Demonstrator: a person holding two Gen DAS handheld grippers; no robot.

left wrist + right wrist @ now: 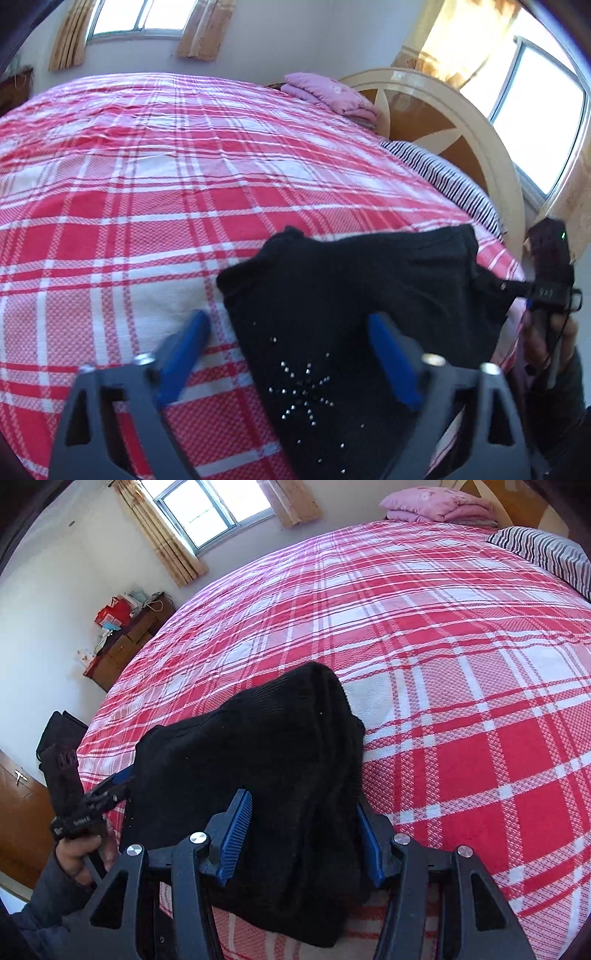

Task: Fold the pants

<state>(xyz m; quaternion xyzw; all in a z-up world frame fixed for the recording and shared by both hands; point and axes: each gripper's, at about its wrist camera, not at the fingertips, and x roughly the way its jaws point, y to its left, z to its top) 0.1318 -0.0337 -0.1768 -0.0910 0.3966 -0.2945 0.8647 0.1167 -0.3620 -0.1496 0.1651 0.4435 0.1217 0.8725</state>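
The pants (pixel 332 295) are black, a soft ribbed knit, bunched into a thick fold at the near edge of the bed (pixel 147 184); small silver studs set in a star pattern (pixel 303 391) catch the light in the left wrist view. The left hand-held gripper (pixel 288 332) has blue ribbed pads; its jaws stand spread, one pad over bare bedspread at 9 o'clock of the fabric, the other over the black cloth, neither pressing. The right hand-held gripper (pixel 303 830) straddles a thick fold of the pants (pixel 277 757); the cloth fills the gap between its blue pads, though whether they pinch it is hard to tell, since the knit hides the right pad's face.

The bedspread is a woven red, pink and white plaid, lightly creased; a folded pink quilt (pixel 328 94) and a striped pillow (pixel 443 177) lie at 1 o'clock by a curved cream headboard (pixel 443 110). Tan curtains (pixel 203 29) flank bright windows; a wooden cabinet (pixel 125 642) with red bags stands at 10 o'clock in the right wrist view. The person's hand (pixel 79 853) is partly cut off.
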